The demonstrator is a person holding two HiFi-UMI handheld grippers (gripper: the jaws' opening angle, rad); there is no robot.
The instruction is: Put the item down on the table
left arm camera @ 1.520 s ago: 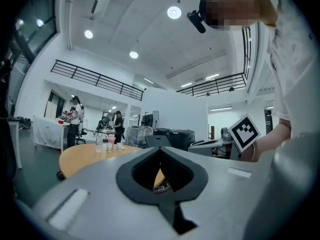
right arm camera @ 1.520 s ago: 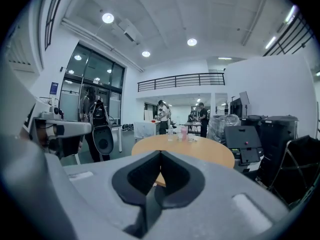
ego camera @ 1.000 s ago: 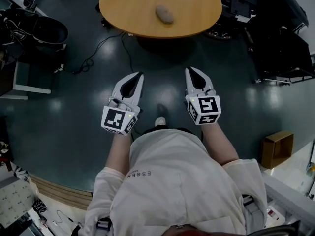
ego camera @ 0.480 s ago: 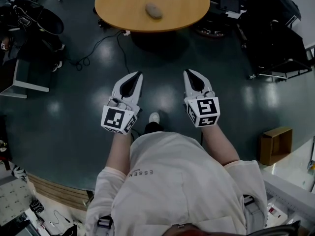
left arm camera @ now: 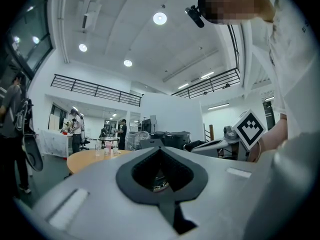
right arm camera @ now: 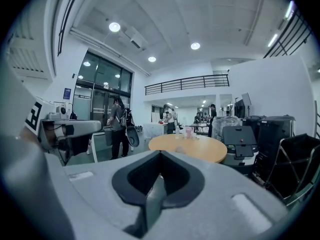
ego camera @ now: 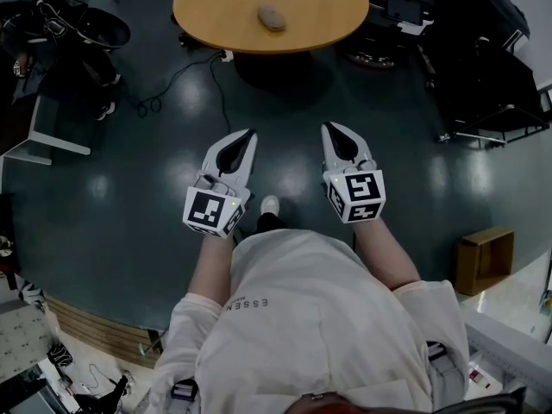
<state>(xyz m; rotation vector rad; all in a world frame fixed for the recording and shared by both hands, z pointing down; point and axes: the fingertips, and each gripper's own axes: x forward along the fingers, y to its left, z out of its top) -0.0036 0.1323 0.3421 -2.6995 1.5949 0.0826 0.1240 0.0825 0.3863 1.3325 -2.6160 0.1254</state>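
Observation:
A grey, rounded item (ego camera: 271,16) lies on the round wooden table (ego camera: 328,11) at the top of the head view. Both grippers hang over the dark floor well short of the table, side by side and pointing toward it. The left gripper (ego camera: 249,133) is shut with nothing in it, and so is the right gripper (ego camera: 331,128). In the left gripper view the jaws (left arm camera: 160,149) meet at the tips, with the table (left arm camera: 87,159) far off to the left. The right gripper view shows its shut jaws (right arm camera: 160,153) and the table (right arm camera: 192,147) straight ahead.
A cable (ego camera: 185,72) runs over the floor near the table's foot. Black bags (ego camera: 73,37) sit at far left, black equipment (ego camera: 487,67) at right, a cardboard box (ego camera: 485,260) at lower right. People (right arm camera: 119,126) stand in the distance.
The table and the item have shifted slightly left and up in the head view. The person's shoe has moved a little. Both grippers stay shut and keep their places.

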